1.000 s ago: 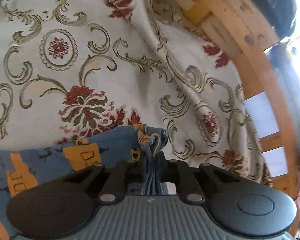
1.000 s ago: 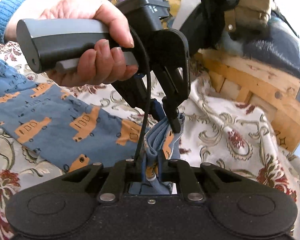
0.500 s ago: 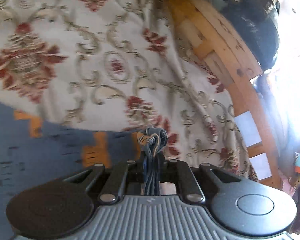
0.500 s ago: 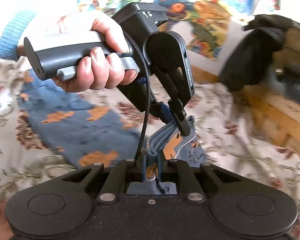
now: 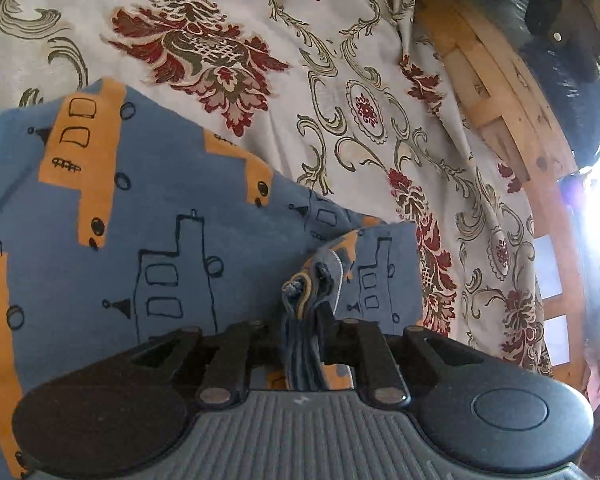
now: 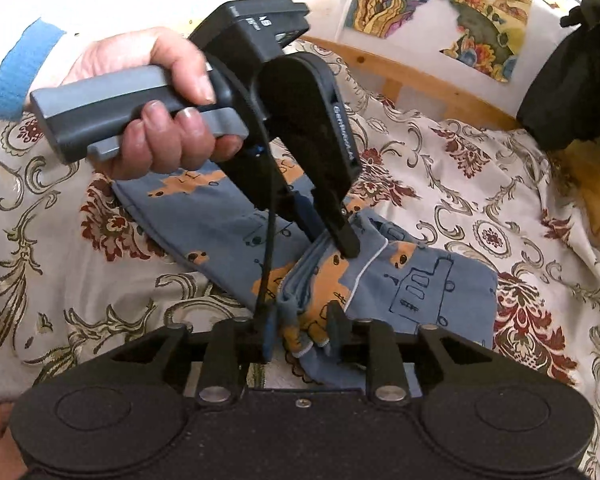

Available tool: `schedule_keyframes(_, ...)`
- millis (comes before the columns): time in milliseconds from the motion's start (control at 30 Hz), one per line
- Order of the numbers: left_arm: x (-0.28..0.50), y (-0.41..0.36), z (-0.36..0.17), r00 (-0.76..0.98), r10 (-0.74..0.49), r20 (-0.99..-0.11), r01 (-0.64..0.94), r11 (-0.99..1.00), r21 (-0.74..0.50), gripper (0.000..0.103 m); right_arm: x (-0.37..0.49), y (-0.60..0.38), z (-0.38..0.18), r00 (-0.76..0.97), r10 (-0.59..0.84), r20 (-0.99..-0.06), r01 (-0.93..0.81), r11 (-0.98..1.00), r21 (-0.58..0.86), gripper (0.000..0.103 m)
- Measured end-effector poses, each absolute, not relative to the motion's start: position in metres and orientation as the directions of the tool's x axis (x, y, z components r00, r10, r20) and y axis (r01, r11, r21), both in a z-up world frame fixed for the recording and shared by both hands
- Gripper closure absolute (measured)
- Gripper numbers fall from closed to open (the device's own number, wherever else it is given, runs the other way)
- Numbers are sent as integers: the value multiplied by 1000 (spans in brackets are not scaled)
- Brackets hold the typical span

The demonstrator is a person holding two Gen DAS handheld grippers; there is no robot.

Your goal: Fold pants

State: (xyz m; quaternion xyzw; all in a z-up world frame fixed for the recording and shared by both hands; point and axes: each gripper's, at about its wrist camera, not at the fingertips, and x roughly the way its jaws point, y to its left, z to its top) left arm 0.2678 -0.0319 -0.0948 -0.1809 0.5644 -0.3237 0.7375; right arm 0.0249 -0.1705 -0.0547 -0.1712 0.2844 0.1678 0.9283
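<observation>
Blue pants (image 5: 140, 208) printed with orange buses lie folded over on a floral bedspread (image 5: 340, 80). My left gripper (image 5: 304, 308) is shut on a bunched edge of the cloth. In the right wrist view a hand (image 6: 156, 120) holds that left gripper (image 6: 342, 242), whose tip pinches the pants (image 6: 420, 284) down at the fold. My right gripper (image 6: 302, 334) is just in front of it, its fingers (image 6: 336, 326) spread apart, with the layered edge of cloth resting loose between them.
A wooden bed frame (image 5: 500, 100) runs along the right, with a black bag (image 6: 572, 80) on it. Colourful pictures (image 6: 440, 4) hang on the wall behind. The bedspread (image 6: 480, 168) extends to the left and right of the pants.
Both grippers carried the held edge across and down onto the rest of the pants. The right gripper's fingers have moved apart; the left one stays clamped.
</observation>
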Motion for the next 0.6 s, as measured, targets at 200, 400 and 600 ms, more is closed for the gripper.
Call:
schedule_keyframes(200,267,-33,-97,153,-677,-720,278,729,-626,87,26,-177,-56,779,221,-587,-401,895,-196,73)
schedule_keyframes(400,262,-38,-89,183,-653,-735,309,747,-588,91,23,-175,-53,782,242,-574,-417,888,-193,90)
schedule_keyframes(600,256,-43,-67,227,-638,-735,385,753,-535,92,23,-170,-45,796,244,-554,-408,892,-194,92)
